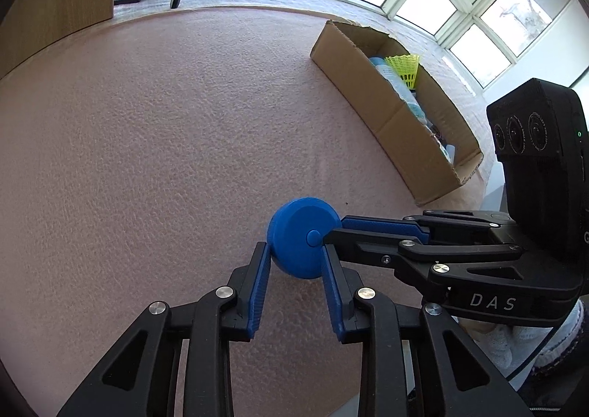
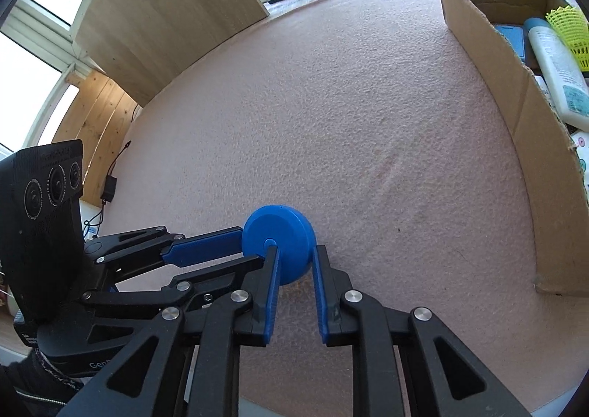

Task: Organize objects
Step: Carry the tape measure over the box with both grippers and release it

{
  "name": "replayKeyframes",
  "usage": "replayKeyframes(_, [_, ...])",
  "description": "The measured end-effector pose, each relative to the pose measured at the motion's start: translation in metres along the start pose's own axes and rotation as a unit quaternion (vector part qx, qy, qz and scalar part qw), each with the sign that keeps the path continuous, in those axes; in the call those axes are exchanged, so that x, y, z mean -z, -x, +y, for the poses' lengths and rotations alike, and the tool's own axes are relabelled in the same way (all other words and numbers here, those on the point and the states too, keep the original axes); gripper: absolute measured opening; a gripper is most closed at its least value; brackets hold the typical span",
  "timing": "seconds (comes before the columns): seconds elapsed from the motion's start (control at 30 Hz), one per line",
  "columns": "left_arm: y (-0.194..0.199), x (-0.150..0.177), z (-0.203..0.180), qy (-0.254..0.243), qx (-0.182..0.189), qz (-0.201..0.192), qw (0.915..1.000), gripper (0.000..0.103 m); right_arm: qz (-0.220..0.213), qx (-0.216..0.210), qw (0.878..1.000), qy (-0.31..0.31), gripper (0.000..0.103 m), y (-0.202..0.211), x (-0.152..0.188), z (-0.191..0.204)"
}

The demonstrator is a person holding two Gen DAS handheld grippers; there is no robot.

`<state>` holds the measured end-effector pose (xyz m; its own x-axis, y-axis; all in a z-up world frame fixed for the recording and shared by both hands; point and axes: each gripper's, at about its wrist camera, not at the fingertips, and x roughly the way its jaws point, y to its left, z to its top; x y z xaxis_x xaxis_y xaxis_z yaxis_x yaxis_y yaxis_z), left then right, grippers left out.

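Two tools clamp one blue disc (image 1: 303,236): left tool (image 1: 297,262) across rim, right tool (image 2: 296,264) across faces. Uneven pull risks disc slipping onto pink surface (image 1: 165,144).

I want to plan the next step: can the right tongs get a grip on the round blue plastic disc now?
Probably yes. The right tongs already straddle the round blue plastic disc on the pink mat. The left tongs hold it too, from the side, crowding it without blocking.

The disc (image 1: 303,237) stands on edge on the mat (image 1: 165,144) between both grippers' fingers – the box (image 1: 390,111) lies well apart to its right, bottle (image 2: 557,70) and shuttlecock (image 1: 405,69) inside
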<state>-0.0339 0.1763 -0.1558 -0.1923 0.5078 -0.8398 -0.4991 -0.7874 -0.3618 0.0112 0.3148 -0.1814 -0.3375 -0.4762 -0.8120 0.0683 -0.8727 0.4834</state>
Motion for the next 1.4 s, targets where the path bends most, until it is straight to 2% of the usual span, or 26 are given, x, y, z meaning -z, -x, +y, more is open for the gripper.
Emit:
replayKeyframes(0.33, [0.008, -0.038, -0.053, -0.045, 0.013, -0.03, 0.9984, 0.029, -0.074, 0.008, 0.997, -0.002, 0.016, 0.066, -0.017, -0.021])
replayKeyframes(0.43, [-0.009, -0.065, -0.081, -0.059, 0.026, -0.034, 0.9974, 0.029, -0.095, 0.02, 0.995, 0.0, 0.016, 0.088, -0.021, -0.033])
replayKeyframes(0.57, [-0.024, -0.084, -0.116, -0.085, 0.039, -0.035, 0.995, 0.029, -0.115, 0.039, 0.993, -0.012, 0.016, 0.11, -0.025, -0.054])
replayKeyframes(0.9, [-0.053, -0.095, -0.182, -0.124, 0.07, -0.023, 0.9895, 0.029, -0.152, 0.071, 0.985, -0.047, 0.016, 0.161, -0.021, -0.113])
replayKeyframes(1.2, [-0.057, -0.099, -0.196, -0.127, 0.065, -0.029, 0.9893, 0.031, -0.17, 0.073, 0.981, -0.058, 0.016, 0.173, -0.021, -0.131])
replayKeyframes(1.33, [-0.056, -0.099, -0.188, -0.125, 0.048, -0.029, 0.9906, 0.037, -0.183, 0.088, 0.977, -0.071, 0.03, 0.174, -0.018, -0.135])
replayKeyframes(1.4, [-0.054, -0.099, -0.179, -0.118, 0.042, -0.026, 0.9918, 0.039, -0.182, 0.089, 0.976, -0.075, 0.033, 0.172, -0.015, -0.135])
